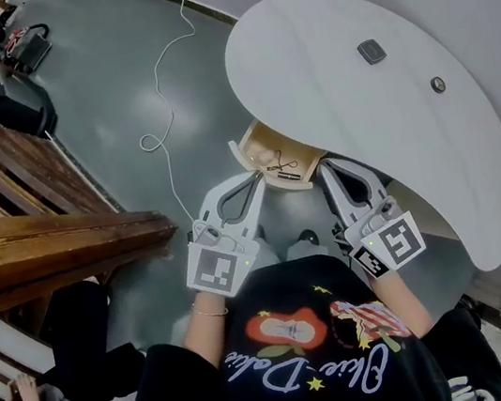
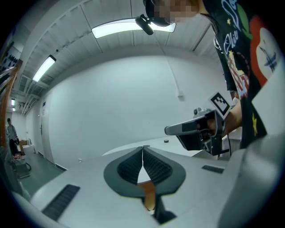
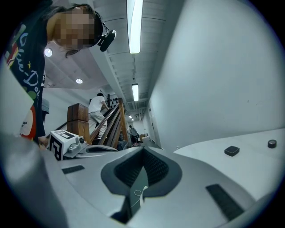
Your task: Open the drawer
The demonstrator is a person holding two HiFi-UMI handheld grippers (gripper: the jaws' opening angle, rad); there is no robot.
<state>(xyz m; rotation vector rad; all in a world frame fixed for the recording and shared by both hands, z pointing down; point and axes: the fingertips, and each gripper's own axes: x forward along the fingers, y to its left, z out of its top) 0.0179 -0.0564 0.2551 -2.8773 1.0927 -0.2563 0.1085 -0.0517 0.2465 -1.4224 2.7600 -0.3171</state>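
A light wooden drawer (image 1: pixel 274 157) sticks out from under the near edge of the white oval table (image 1: pixel 339 104), with its inside showing and a small dark item in it. My left gripper (image 1: pixel 255 176) is shut and empty, with its tips at the drawer's left front corner. My right gripper (image 1: pixel 325 165) is also shut and empty, just right of the drawer. In the left gripper view the jaws (image 2: pixel 142 148) meet, with tan wood (image 2: pixel 149 196) showing below them. In the right gripper view the jaws (image 3: pixel 142 149) meet over the grey floor.
A wooden staircase (image 1: pixel 38 240) runs along the left, with black bags (image 1: pixel 17 99) beside it. A white cable (image 1: pixel 162 95) lies on the floor. On the table are a small dark square (image 1: pixel 372 51) and a round knob (image 1: pixel 438 84). People stand by the stairs (image 3: pixel 95 113).
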